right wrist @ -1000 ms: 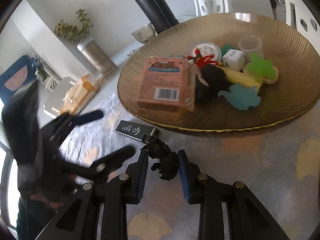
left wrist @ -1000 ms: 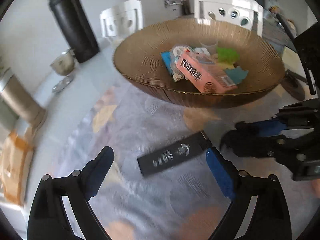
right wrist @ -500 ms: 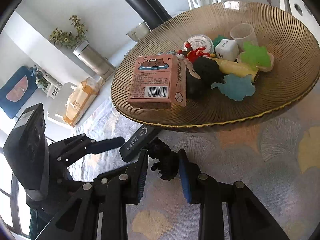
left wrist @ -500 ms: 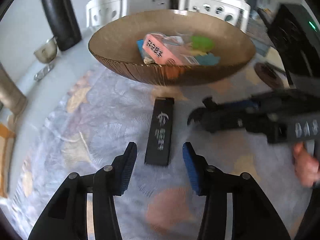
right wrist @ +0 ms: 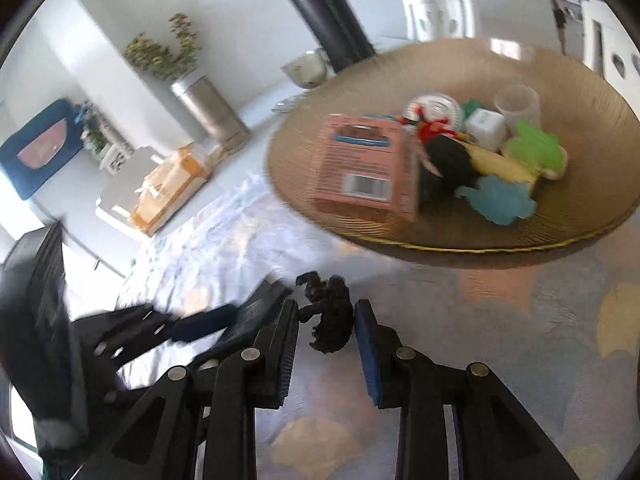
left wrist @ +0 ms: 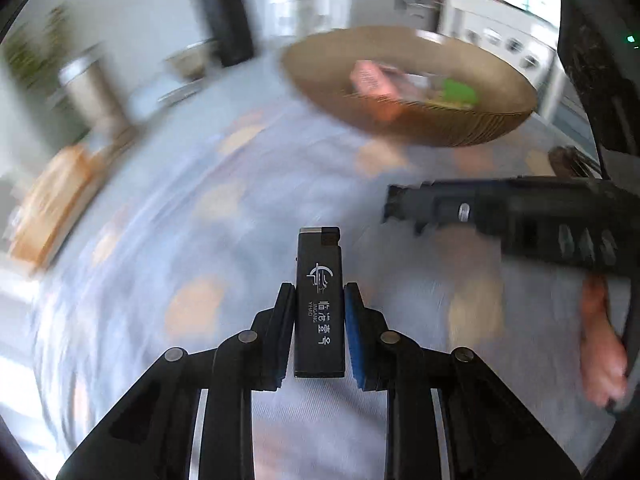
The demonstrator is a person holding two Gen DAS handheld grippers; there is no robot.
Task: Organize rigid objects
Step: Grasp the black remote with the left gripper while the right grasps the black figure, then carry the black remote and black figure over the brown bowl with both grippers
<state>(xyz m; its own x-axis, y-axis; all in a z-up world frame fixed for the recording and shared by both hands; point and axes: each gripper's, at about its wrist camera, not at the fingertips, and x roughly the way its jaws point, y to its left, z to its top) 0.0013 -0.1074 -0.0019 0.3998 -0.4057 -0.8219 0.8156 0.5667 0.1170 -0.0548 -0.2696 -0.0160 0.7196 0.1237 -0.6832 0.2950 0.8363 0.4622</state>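
My left gripper (left wrist: 318, 294) is shut on a black lighter (left wrist: 319, 300) with white lettering, held lengthwise above the patterned tablecloth. My right gripper (right wrist: 326, 308) is shut on a small black animal figure (right wrist: 330, 326). The wide brown bowl (left wrist: 460, 136) lies ahead of both and shows in the right wrist view (right wrist: 460, 236) too. It holds a pink box (right wrist: 362, 170), a green piece (right wrist: 536, 150), a blue piece (right wrist: 500, 200) and other small items. The right gripper (left wrist: 404, 204) shows in the left wrist view to the right of the lighter.
A steel canister (right wrist: 210, 110), an orange packet (right wrist: 172, 186), a tall black flask (right wrist: 324, 16) and a small metal cup (right wrist: 306, 68) stand at the table's far left. White chairs (right wrist: 440, 10) are behind the bowl.
My left gripper closed on the lighter and lifted it off the cloth. The right gripper still holds the black figure and has shifted a little; both views are blurred by motion.
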